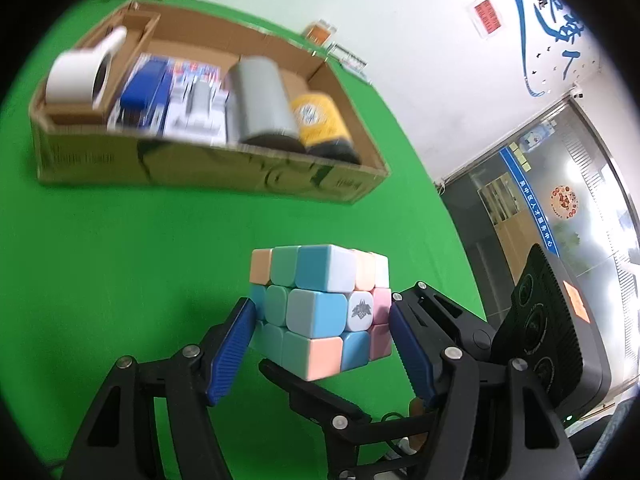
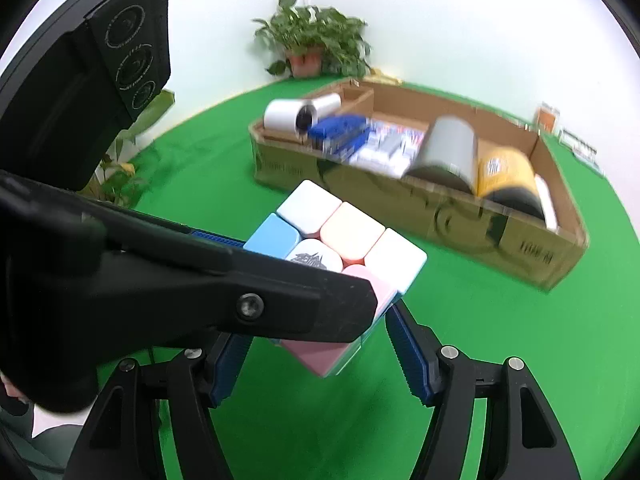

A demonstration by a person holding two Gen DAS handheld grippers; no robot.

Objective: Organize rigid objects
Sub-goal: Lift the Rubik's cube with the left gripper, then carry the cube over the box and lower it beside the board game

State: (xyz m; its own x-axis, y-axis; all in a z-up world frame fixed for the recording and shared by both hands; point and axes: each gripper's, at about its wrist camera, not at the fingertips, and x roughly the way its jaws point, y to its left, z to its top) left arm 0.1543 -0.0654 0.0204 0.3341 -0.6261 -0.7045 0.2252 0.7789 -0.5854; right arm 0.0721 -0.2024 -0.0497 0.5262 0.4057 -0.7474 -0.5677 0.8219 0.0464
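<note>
Both grippers on pastel cube [image 1: 320, 312] above green cloth [image 1: 120, 260]: left gripper [image 1: 322, 344] clamped on it, right gripper [image 2: 320, 354] prob gripping too, contact blurred; cardboard box [image 1: 208, 164] well behind

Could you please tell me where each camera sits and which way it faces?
Left wrist: on the left gripper, angled down past its jaws, shut on the cube, toward the cardboard box; right gripper enters from the right.
Right wrist: on the right gripper, same downward aim; left gripper crosses the cube.
Shared: cube, box, green surface.
</note>
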